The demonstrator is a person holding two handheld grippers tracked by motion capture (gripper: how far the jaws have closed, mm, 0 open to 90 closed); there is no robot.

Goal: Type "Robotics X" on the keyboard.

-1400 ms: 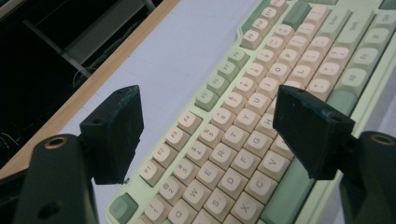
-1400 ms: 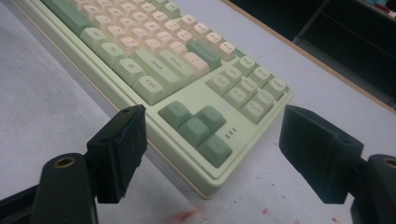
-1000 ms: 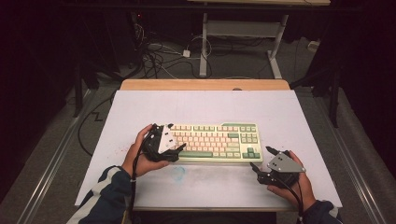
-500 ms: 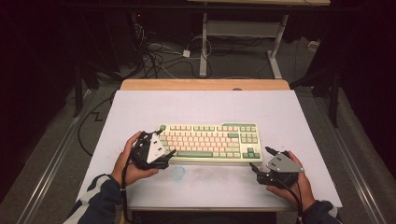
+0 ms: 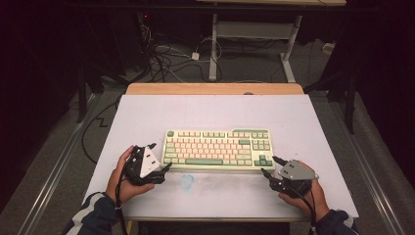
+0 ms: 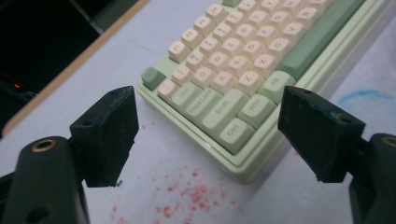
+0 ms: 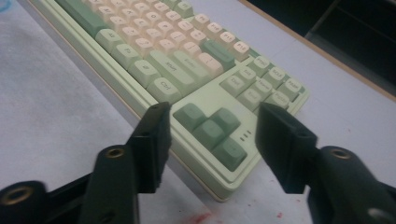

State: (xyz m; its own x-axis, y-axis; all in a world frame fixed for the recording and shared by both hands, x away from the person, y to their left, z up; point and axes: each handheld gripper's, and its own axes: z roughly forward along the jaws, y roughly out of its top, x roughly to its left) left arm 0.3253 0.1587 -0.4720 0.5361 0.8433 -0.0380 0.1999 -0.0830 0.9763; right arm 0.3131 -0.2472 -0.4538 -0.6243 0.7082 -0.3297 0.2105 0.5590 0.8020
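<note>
Both hand-held grippers, left (image 5: 161, 156) wide, right (image 5: 269, 165) just narrowing, straddle the keyboard's (image 5: 218, 148) near corners untouched.

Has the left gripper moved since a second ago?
Yes. The left gripper slid left and toward the person, off the keyboard: it was over the keyboard's left end, and now it sits beside that end on the table.

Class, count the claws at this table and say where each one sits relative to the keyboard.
2. The left claw sits by the keyboard at its near left corner, jaws open. The right claw sits at its near right corner, jaws either side of that corner; they have just been closing.
</note>
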